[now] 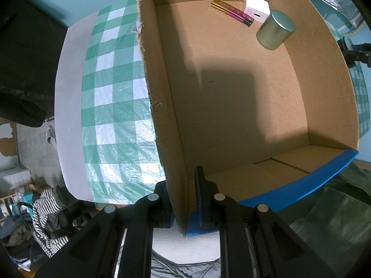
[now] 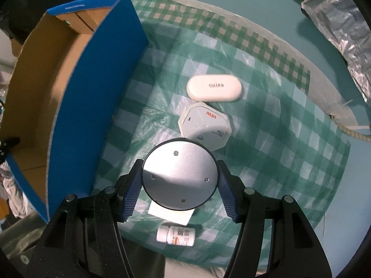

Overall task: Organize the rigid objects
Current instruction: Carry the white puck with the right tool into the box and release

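My left gripper (image 1: 183, 199) is shut on the near wall of the cardboard box (image 1: 162, 97), one finger inside, one outside. Inside the box at the far end lie a gold-and-pink lighter (image 1: 231, 12), a white charger cube (image 1: 256, 8) and a green-gold round tin (image 1: 276, 29). My right gripper (image 2: 179, 180) is shut on a round silver disc with a black rim (image 2: 179, 176), held above the checked cloth. On the cloth lie a white oval case (image 2: 214, 88), a white octagonal device (image 2: 205, 125), a white pill bottle (image 2: 176, 235) and a white card (image 2: 170, 215).
The box's blue outer wall (image 2: 92, 97) stands left of my right gripper. The green-and-white checked cloth (image 2: 278, 139) covers the table. A foil-wrapped thing (image 2: 336, 23) lies at the far right. Clothes (image 1: 48, 213) are piled below the table's left edge.
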`<state>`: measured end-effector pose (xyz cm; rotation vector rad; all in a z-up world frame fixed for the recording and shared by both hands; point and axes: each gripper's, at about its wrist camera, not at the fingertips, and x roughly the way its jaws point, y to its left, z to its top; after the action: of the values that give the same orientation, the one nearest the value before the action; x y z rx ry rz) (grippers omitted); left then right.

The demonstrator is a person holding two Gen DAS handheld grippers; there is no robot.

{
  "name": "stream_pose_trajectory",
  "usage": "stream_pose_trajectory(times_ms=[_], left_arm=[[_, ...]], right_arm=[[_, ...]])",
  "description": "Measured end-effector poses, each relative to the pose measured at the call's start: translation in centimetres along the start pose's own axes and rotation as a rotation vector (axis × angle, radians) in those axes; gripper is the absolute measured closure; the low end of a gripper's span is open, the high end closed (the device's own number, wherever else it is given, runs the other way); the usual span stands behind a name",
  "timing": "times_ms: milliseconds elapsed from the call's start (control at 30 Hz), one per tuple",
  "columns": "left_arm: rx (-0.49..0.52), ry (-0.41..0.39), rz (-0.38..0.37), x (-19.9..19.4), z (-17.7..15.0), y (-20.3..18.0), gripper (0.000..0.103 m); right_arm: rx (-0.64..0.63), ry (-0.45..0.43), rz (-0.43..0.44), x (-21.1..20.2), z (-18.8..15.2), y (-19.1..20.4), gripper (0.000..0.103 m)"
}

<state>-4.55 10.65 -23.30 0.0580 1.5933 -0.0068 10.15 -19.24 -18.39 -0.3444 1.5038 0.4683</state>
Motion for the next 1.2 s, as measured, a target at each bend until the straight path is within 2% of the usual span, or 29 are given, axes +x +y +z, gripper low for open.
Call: stream_pose_trajectory(times_ms=[267,800,967,1200], left_arm=[[0.002,-0.001,0.001,0.0,0.0,0.0,0.089],[0.001,0.003,0.005,-0.1,0.1,-0.1,0.089],[0.001,0.000,0.005,-0.2,0.1,-0.2,0.089],[-0.004,-0.004,0.003,-0.1,-0.1,-0.1,0.089]], right_arm=[[-0.057,-0.028,0.007,-2.0,1.7,0.6,0.041],[-0.215,-0.098,0.023,-4.7,8.1,6.4,0.041],[-0.257,-0.111,0.033,-4.6,10.1,8.8,0.041],[-0.295,-0.085,0.021,-2.7,12.0,11.1,0.041]])
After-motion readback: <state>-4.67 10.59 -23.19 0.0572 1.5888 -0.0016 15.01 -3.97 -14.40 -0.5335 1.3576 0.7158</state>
